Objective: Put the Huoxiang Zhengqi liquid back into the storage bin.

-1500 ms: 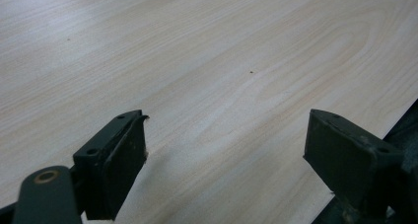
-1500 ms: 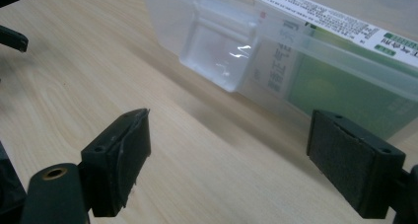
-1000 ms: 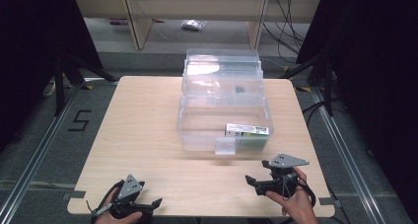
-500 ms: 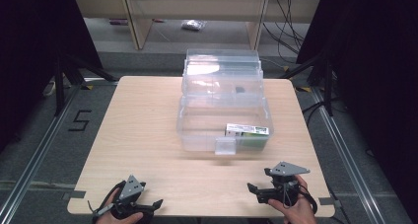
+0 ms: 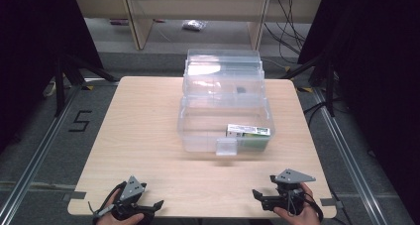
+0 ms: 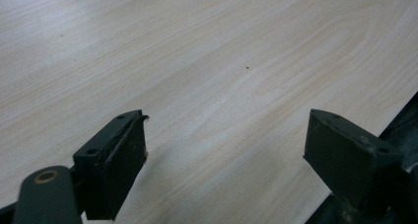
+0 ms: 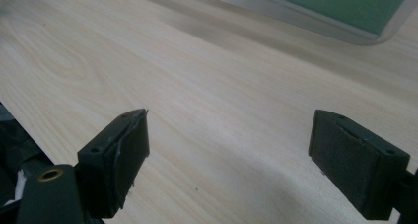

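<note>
In the high view, the left gripper (image 5: 157, 205) and the right gripper (image 5: 256, 194) were rested at the near edge of the table (image 5: 148, 126), both empty, and a step of rest or readiness was judged to be in hand. The clear tiered box (image 5: 225, 103), with a green carton (image 5: 249, 132) inside it, was set well ahead, nearer the right gripper; a forward reach would be called for next. In the left gripper view, the jaws were spread wide over bare wood. In the right gripper view, the jaws were likewise held wide, and the box's front wall (image 7: 315, 17) was seen ahead, apart.
</note>
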A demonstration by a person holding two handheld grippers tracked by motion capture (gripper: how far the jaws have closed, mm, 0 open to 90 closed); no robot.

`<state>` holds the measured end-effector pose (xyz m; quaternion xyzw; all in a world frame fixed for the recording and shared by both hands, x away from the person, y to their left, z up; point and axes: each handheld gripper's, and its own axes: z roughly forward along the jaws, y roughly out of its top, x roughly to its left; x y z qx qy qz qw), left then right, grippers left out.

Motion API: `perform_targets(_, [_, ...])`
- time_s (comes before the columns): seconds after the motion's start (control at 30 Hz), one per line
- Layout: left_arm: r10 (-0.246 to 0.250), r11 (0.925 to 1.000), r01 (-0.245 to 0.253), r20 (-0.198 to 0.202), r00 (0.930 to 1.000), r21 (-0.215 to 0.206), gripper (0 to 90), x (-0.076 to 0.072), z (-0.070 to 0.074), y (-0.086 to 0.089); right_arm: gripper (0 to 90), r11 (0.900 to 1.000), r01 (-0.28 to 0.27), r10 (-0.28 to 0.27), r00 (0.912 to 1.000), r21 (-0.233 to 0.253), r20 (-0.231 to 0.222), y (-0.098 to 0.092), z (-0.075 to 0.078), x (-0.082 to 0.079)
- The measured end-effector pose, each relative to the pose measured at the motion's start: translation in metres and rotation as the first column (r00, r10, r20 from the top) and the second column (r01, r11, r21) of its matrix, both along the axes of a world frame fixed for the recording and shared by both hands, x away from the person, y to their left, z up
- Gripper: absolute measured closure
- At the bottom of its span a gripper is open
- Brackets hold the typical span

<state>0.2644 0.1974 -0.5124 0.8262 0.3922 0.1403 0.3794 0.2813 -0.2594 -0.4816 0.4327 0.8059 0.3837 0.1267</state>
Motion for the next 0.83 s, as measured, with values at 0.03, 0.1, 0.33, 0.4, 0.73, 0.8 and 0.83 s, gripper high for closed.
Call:
perform_targets(0.03, [0.009,0.9999,-0.009,0.006,0.9999,0.006,15.5,0.0,0.0,0.0,16.6,1.0,-0.002,0.002,1.0,-0.003,-0.001,0.0,0.0,-0.001])
perform_targets(0.1, [0.01,0.9999,-0.01,0.004,0.9999,0.003,15.5,0.0,0.0,-0.001,16.6,1.0,-0.002,0.002,1.0,-0.011,-0.003,-0.001,-0.001,-0.003])
perform_targets(0.33, [0.005,1.0,-0.005,0.003,1.0,-0.004,15.5,0.0,0.0,-0.001,16.6,1.0,0.016,-0.016,0.9993,-0.012,-0.032,-0.005,-0.005,-0.011])
perform_targets(0.4, [0.007,1.0,-0.007,0.003,1.0,-0.005,15.5,0.0,0.0,-0.001,16.5,1.0,0.008,-0.008,0.9997,-0.019,-0.024,-0.006,-0.005,-0.011])
perform_targets(0.73, [0.014,0.9996,-0.014,0.007,0.9999,-0.024,15.5,0.0,-0.001,-0.002,16.6,1.0,0.014,-0.014,0.9992,-0.022,-0.039,-0.006,-0.009,-0.013])
perform_targets(0.8, [0.019,0.9997,-0.019,0.006,0.9998,-0.013,15.5,0.0,-0.001,-0.002,16.6,1.0,0.018,-0.019,0.999,-0.019,-0.04,-0.006,-0.01,-0.013])
perform_targets(0.83, [0.022,0.9994,-0.022,0.004,0.9997,-0.027,15.5,0.0,-0.001,-0.002,16.6,1.0,0.019,-0.02,0.9988,-0.015,-0.044,-0.006,-0.01,-0.013])
